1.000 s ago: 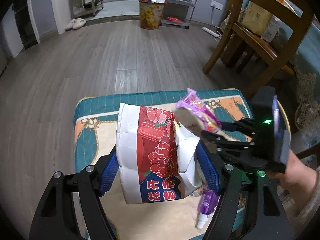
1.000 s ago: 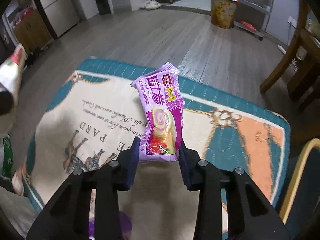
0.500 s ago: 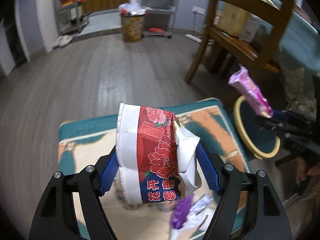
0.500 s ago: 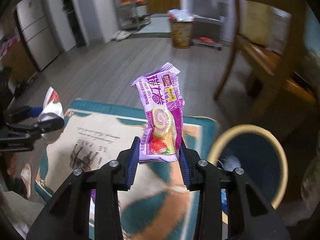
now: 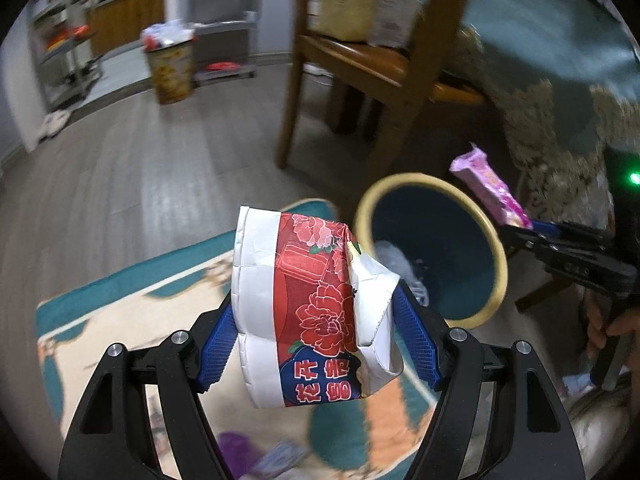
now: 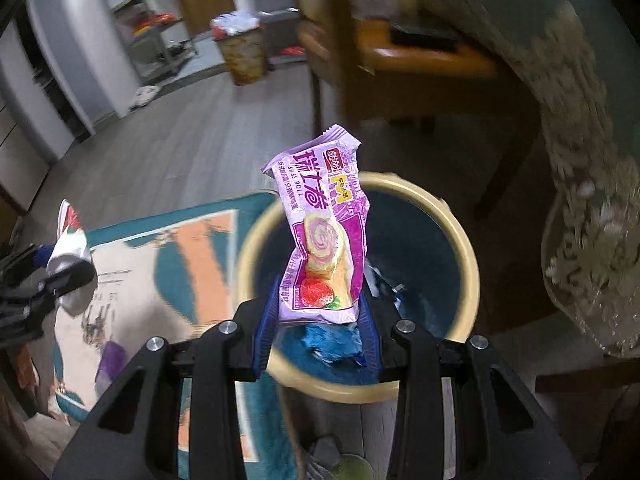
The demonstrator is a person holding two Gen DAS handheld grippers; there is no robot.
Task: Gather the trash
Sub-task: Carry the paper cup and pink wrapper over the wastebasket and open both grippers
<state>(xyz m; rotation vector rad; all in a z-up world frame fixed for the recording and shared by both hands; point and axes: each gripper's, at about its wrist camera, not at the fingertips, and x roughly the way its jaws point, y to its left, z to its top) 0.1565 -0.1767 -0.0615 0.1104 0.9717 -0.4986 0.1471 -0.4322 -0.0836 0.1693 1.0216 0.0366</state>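
1. Over the open mouth of the round dark-blue bin with the cream rim [image 6: 466, 256], the right gripper [image 6: 318, 312] is holding a crinkled purple Swiss-roll snack wrapper [image 6: 326, 236]; jaws are closing narrowly on the wrapper's lower end; long axis is standing roughly upright, leaning a little left at the top.
2. Key relation: in the right wrist view the bin opening is lying directly behind and below the wrapper, so release looks like a straight drop; judging only from this view, the wrapper is sitting inside the rim's outline.
3. The left gripper [image 5: 316, 328] is clamping a crumpled red-and-white floral paper carton [image 5: 308, 312] between its blue pads [image 5: 216, 344]; jaws are standing about half open, set by the carton's width.
4. In the left wrist view the bin [image 5: 496, 248] is lying ahead and to the right of the carton, near but not under it; the carton is hanging above the teal-and-beige patterned rug [image 5: 132, 280].
5. The right hand is nearer the bin; the left one is needing a rightward-forward shift first.
6. Bin is already containing some crumpled blue and pale trash [image 6: 336, 340]; purple scraps [image 5: 236, 448] are lying on the rug, not yet collected.
7. Risk, as judgement: light wrapper may be sticking to a pad on release.
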